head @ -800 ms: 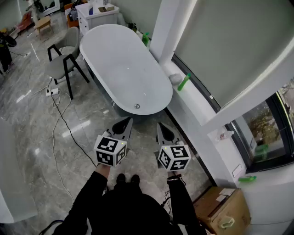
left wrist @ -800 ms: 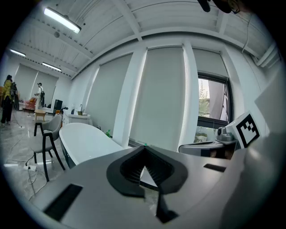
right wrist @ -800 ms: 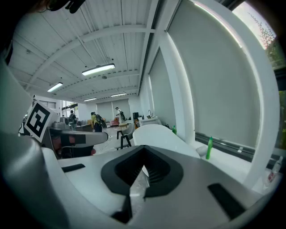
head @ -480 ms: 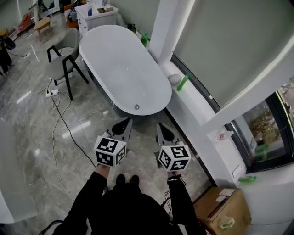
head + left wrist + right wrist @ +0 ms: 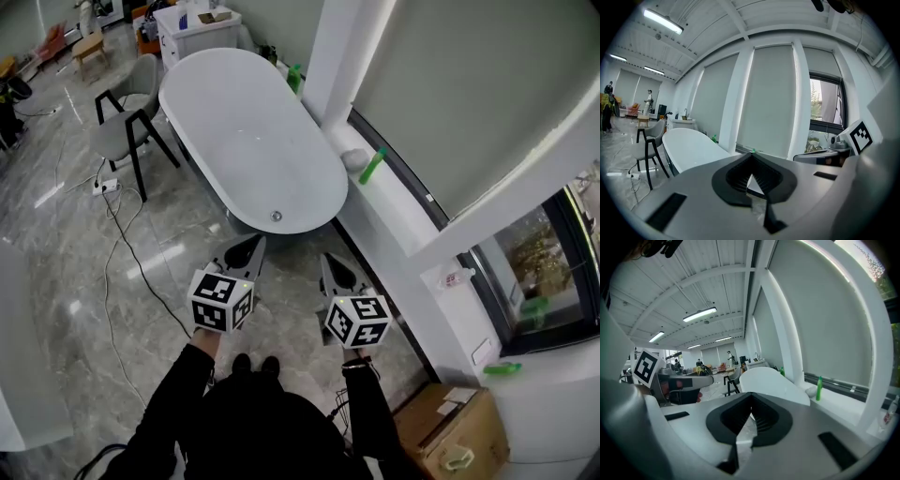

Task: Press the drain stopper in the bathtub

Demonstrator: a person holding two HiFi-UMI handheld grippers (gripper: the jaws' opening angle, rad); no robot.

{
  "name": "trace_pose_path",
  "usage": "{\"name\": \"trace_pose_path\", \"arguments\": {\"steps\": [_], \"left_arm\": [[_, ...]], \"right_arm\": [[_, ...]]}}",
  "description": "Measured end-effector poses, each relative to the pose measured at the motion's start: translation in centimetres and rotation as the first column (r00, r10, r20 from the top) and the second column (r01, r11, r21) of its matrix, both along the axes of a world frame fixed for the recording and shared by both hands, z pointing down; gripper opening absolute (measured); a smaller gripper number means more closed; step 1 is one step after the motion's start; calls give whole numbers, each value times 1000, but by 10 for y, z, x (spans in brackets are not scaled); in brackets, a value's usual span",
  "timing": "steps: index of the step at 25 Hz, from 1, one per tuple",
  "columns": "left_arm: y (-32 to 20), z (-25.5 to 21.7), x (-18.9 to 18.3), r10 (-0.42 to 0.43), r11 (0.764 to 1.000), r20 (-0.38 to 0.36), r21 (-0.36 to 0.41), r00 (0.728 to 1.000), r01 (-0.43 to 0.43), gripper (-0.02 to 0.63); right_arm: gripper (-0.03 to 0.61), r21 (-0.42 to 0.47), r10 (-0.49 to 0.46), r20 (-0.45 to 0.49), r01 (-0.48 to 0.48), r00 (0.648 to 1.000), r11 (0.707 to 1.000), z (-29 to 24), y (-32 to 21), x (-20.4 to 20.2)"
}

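While they hang short of the bathtub [image 5: 217, 105], left tool [image 5: 257, 244] and right tool [image 5: 325, 258] pressed together

Right claw [image 5: 751, 403] tips together, empty; white bathtub [image 5: 768, 379] beyond, green bottle [image 5: 819, 388] to its right.

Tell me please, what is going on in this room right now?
A person in black sleeves stands on the grey marble floor just short of the white oval bathtub, holding a gripper in each hand. The left claw and the right claw are both shut and empty, and both point toward the tub's near end. The small round metal drain stopper sits in the tub's bottom at that end, not yet touched. Neither claw is inside the tub.
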State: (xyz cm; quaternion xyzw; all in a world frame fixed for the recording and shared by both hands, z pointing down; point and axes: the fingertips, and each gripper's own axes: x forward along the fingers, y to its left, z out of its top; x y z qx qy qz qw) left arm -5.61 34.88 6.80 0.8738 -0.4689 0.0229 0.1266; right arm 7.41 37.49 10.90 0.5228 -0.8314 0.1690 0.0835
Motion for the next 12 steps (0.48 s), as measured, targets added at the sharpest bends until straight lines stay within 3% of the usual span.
{"name": "trace_pose_path", "arguments": {"steps": [12], "left_arm": [[-20, -6, 23, -19, 999, 27, 33, 999, 18, 0]], "right_arm": [[-2, 10, 18, 16, -18, 1000, 1000, -3, -7, 42]]}}
